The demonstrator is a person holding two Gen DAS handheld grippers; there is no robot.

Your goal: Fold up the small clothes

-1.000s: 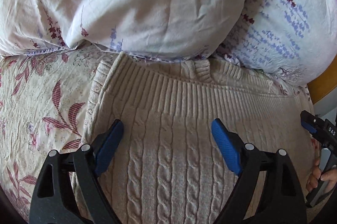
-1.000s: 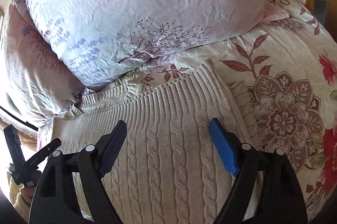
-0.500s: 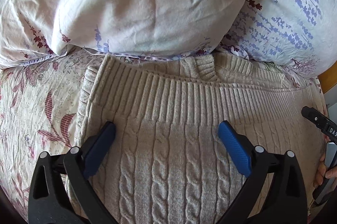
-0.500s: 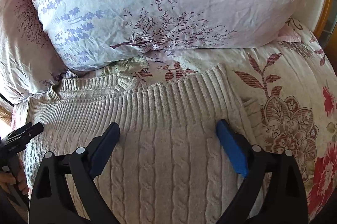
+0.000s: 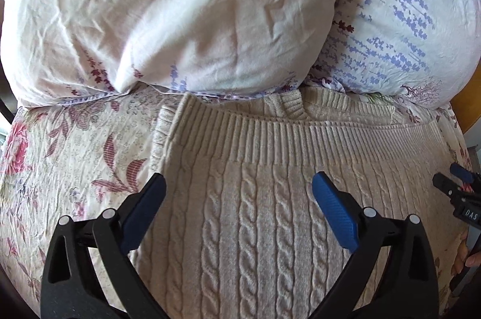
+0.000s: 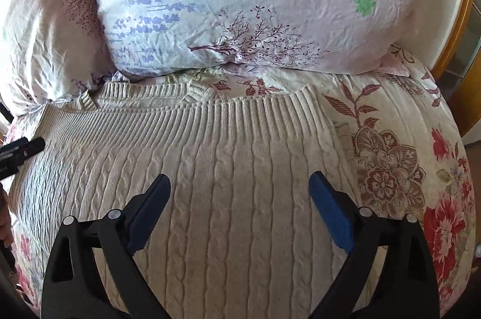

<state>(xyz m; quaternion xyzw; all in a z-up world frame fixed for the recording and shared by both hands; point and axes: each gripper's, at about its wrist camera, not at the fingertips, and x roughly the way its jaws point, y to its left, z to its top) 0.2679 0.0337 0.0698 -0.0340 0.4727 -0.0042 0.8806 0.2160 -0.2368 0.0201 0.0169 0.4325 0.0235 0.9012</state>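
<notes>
1. sweater (image 5: 270, 198): cream cable-knit, spread flat on the floral bed sheet (image 5: 75, 162); ribbed hem edge runs just below two pillows (image 5: 180, 18), a folded corner touching them
2. open room: bare sheet left of the sweater in the left view, right of it in the right view
3. left claw (image 5: 237, 192): jaws wide apart above the knit, gripping nothing; they have just been opening
4. right claw (image 6: 239, 189): same, spread and empty, just opened wider
5. change: both views have shifted across the sweater

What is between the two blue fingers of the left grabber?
Only the cable-knit sweater shows between the left gripper's open jaws, lying flat; the pads do not squeeze it. The left wrist view shows this.
</notes>
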